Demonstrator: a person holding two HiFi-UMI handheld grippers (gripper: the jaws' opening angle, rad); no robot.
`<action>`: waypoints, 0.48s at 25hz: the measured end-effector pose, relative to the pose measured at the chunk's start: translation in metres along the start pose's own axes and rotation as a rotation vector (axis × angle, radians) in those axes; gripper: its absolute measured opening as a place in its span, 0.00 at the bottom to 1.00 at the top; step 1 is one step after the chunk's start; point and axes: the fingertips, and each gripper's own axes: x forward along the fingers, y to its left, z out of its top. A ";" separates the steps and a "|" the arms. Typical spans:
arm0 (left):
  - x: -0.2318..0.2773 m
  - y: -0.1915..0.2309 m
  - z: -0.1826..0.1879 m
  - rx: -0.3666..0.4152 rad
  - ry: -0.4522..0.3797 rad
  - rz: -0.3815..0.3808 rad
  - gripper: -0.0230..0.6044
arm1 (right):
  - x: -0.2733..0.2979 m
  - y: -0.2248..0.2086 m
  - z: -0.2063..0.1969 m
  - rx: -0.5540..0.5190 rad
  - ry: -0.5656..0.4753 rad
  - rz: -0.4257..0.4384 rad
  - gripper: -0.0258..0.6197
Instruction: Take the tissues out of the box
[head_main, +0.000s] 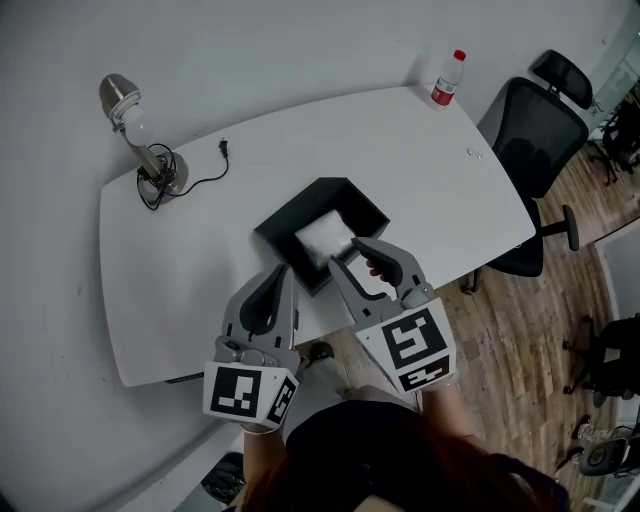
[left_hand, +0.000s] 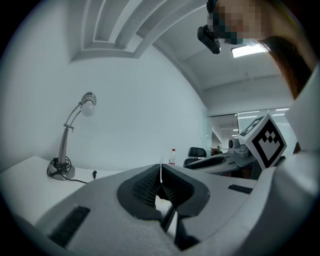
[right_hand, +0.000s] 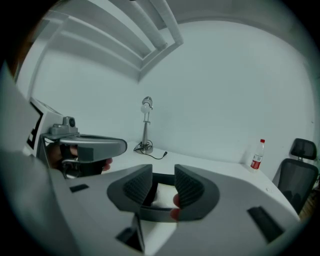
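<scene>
A black open box (head_main: 278, 222) stands on the white table (head_main: 430, 170) near its front edge, with white tissues (head_main: 322, 238) lying inside. My right gripper (head_main: 352, 256) hovers over the box's near right corner, just above the tissues. In the right gripper view its jaws (right_hand: 163, 172) stand apart with nothing between them, and the tissues (right_hand: 161, 196) show through the gap below. My left gripper (head_main: 285, 274) sits at the box's near edge, jaws pressed together and empty (left_hand: 160, 168).
A desk lamp (head_main: 138, 128) with a coiled cable and plug (head_main: 223, 148) stands at the table's back left. A red-capped bottle (head_main: 447, 80) is at the back right corner. A black office chair (head_main: 535, 135) is beside the table's right end, on wood flooring.
</scene>
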 end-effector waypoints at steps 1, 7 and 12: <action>0.002 0.003 -0.001 -0.004 0.003 -0.001 0.08 | 0.005 0.000 -0.002 0.001 0.014 0.003 0.28; 0.014 0.018 -0.010 -0.029 0.024 -0.006 0.08 | 0.032 -0.001 -0.018 -0.004 0.097 0.021 0.36; 0.021 0.031 -0.018 -0.051 0.039 -0.006 0.08 | 0.052 0.000 -0.032 -0.017 0.164 0.029 0.40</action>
